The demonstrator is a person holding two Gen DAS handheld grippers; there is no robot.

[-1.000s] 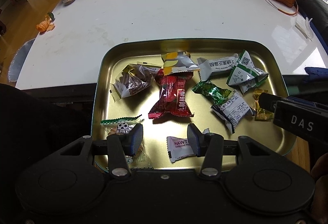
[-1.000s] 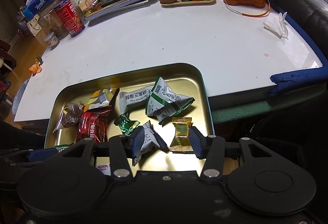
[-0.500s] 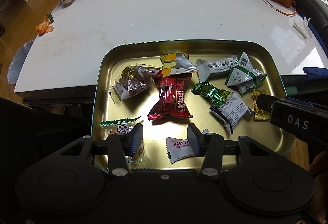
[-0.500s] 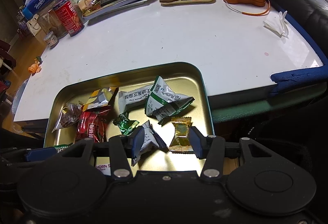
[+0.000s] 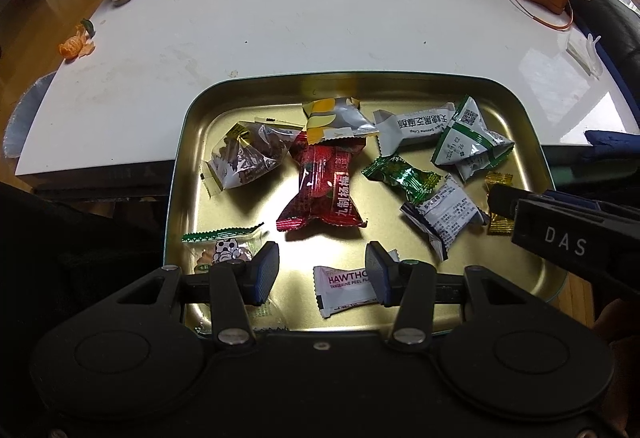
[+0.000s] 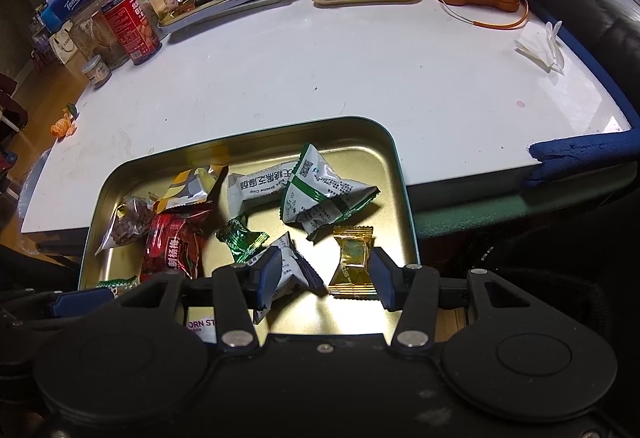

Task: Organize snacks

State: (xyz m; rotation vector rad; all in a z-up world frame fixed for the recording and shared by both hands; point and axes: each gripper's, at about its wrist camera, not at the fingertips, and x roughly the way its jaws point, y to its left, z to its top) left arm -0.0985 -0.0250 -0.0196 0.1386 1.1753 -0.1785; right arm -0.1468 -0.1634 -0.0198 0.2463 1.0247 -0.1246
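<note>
Both hand-held grippers hang over the shallow gold-coloured metal tray [image 5: 176,197] with their jaws parted and nothing clamped. Between the fingers of the left gripper [image 5: 322,274] lies bare tray floor; its right finger covers the end of a white hawthorn sachet with pink lettering [image 5: 344,288], so the print is cut off. Just beyond its left finger sits a clear cartoon-printed packet with a green serrated edge [image 5: 224,246], half hidden by the finger mount.

Inside the gap of the right gripper [image 6: 322,278] lie a crinkled gold foil candy [image 6: 352,262], near the right finger, and a white and dark-blue pillow pack [image 6: 292,270], whose near corner passes behind the left finger; whether either pad touches a wrapper cannot be told. Ahead of this gripper sit a green-and-white triangular pouch [image 6: 320,193] and a small green foil candy [image 6: 240,240], and further left a red foil plum packet [image 6: 172,246]. The tray's near edge is hidden under both gripper bodies.

Compared with a second ago, nothing has shifted: jaws, snacks and tray match, apart from a slight framing drift in the left view.
</note>
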